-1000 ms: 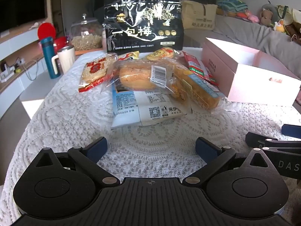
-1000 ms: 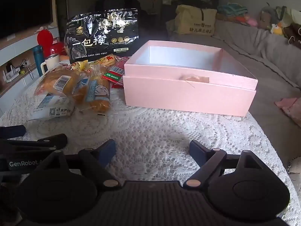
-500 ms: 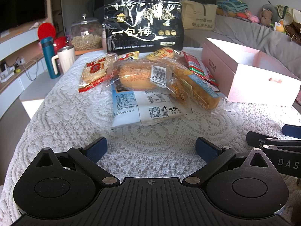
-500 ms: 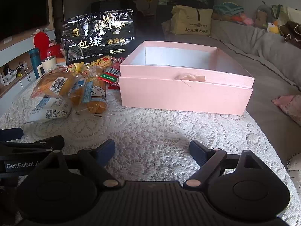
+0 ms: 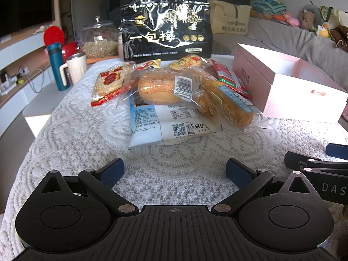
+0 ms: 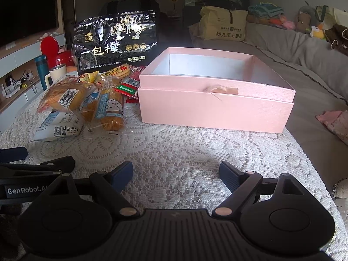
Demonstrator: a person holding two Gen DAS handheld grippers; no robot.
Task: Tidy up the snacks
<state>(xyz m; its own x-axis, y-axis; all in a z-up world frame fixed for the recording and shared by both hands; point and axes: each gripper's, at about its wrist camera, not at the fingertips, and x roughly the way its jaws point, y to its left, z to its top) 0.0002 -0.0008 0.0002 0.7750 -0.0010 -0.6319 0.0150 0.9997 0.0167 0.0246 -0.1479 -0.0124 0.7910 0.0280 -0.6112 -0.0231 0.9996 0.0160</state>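
The snack pile [image 5: 187, 95] lies on the lace tablecloth [image 5: 76, 134], just left of the open pink box [image 6: 215, 106]. A clear-wrapped bun [image 5: 161, 88] rests on top of a white-and-blue packet [image 5: 169, 126]; a tall black bag [image 5: 166, 32] stands behind the pile. Nearer the camera than the box, the left gripper [image 5: 175, 169] and right gripper [image 6: 176, 171] hover with fingers spread, holding nothing.
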